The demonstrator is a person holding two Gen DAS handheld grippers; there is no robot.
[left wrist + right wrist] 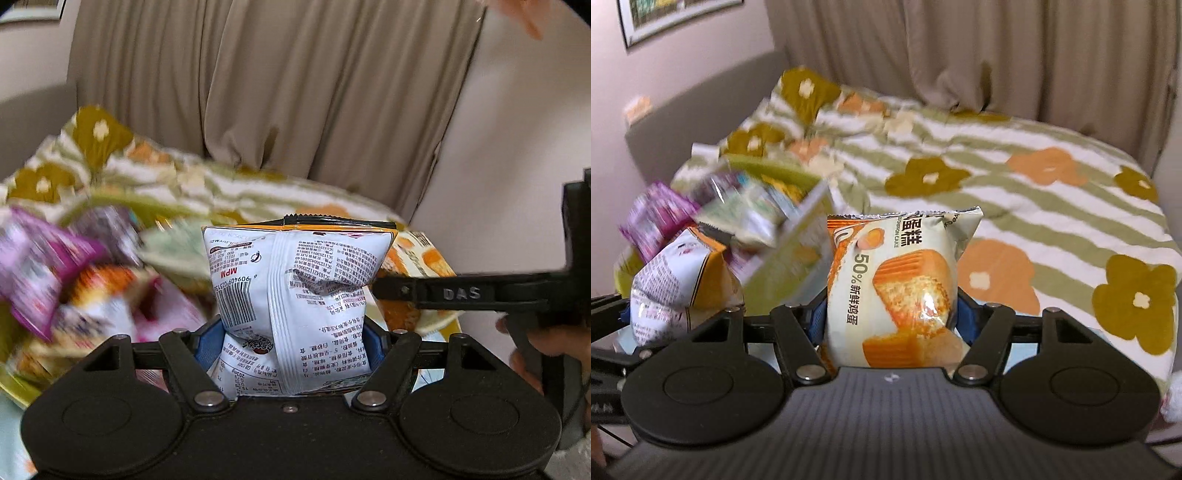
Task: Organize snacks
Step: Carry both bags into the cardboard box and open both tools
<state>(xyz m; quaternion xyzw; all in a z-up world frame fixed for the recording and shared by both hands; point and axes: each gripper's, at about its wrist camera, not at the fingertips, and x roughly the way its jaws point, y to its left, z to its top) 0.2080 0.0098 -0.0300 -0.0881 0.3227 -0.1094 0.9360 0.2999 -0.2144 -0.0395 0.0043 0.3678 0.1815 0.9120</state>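
While raised above a flowered bedspread (1052, 206), the left gripper (291, 343) pinches a white chip bag (295, 280) and the right gripper (890, 325) a cake packet (897, 291); both look light, puffy, crushable, best held mid-body.

Soft, even indoor light; sharp centres, smeared left sides.

No hard shadows fall on the striped, flower-printed bedspread (1015, 192), and the beige pleated curtain (295, 92) is dull and glare-free. The crinkled white printed snack bag (295, 295) and glossy orange-and-cream cake packet (897, 288) are crisp, the packet showing small highlights. The heap of purple and green wrappers (701, 221) is motion-blurred. Fisheye distortion bends the edges, with dark corners.
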